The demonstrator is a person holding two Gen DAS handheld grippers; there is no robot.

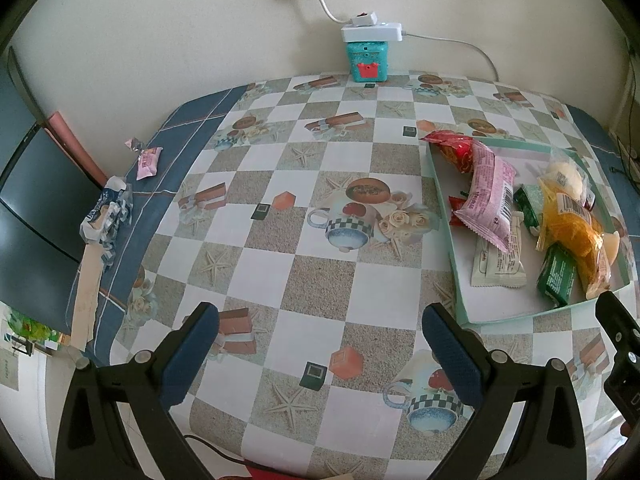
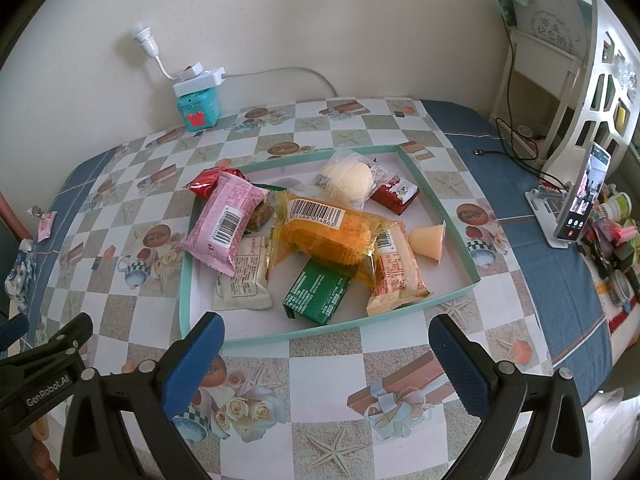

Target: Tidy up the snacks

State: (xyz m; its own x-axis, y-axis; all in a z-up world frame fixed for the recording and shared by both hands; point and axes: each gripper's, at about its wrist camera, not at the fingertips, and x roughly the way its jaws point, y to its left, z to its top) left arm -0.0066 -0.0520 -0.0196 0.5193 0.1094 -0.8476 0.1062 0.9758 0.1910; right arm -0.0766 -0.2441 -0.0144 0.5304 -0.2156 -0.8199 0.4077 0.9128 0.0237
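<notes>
A shallow teal-rimmed tray (image 2: 188,280) on the patterned table holds several snacks: a pink packet (image 2: 224,220), an orange packet (image 2: 328,232), a green box (image 2: 316,292), a white bun (image 2: 348,178), a jelly cup (image 2: 430,240) and a red packet (image 2: 206,182). The tray (image 1: 444,216) sits at right in the left wrist view. A small pink candy (image 1: 148,162) and a crumpled blue-white wrapper (image 1: 106,216) lie at the table's left edge. My left gripper (image 1: 320,356) is open and empty over the table. My right gripper (image 2: 326,364) is open and empty just before the tray's near rim.
A teal box (image 1: 366,62) with a white power strip on top stands at the back wall. A phone on a stand (image 2: 580,196) and small clutter lie at the right edge. A dark chair (image 1: 32,200) stands at left.
</notes>
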